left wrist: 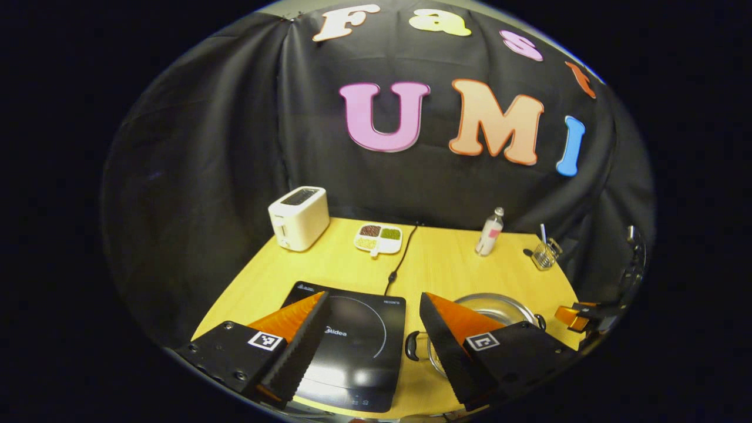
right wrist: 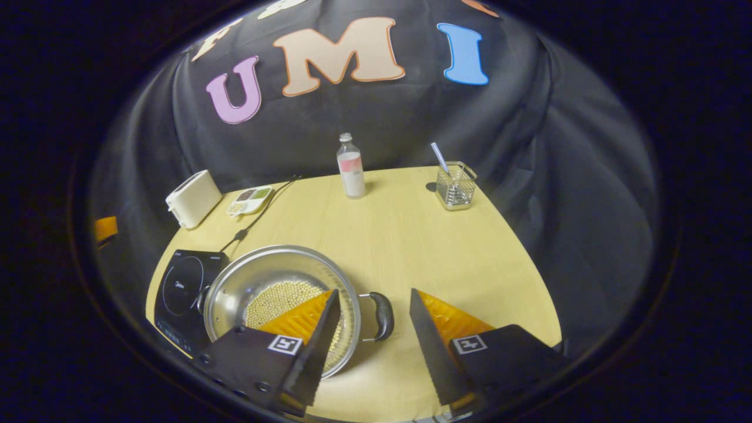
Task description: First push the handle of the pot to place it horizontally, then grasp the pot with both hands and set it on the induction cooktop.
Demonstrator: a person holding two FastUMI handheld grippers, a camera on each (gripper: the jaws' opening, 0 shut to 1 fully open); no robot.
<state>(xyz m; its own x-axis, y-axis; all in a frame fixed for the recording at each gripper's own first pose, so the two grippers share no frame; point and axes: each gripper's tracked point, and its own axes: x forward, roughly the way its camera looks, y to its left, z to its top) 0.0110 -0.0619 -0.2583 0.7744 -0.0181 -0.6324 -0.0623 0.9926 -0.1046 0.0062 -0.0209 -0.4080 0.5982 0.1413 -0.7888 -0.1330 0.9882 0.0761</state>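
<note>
A steel pot (right wrist: 267,276) with a perforated bottom stands on the wooden table (right wrist: 411,235), right of the black induction cooktop (right wrist: 182,285). Its black right handle (right wrist: 382,316) lies level, just below the gap of my open right gripper (right wrist: 375,292), whose left finger overlaps the pot's rim. In the left gripper view, the pot (left wrist: 499,305) shows behind the right finger, and its left handle (left wrist: 411,345) sits beside the cooktop (left wrist: 352,341). My left gripper (left wrist: 373,296) hangs open over the cooktop's right edge, holding nothing. The right gripper (left wrist: 578,317) appears at the far right.
At the back of the table stand a white toaster (left wrist: 298,217), a divided dish of beans (left wrist: 378,238), a small bottle (left wrist: 490,232) and a wire basket (left wrist: 545,254). The cooktop's cable (left wrist: 402,258) runs toward the back wall.
</note>
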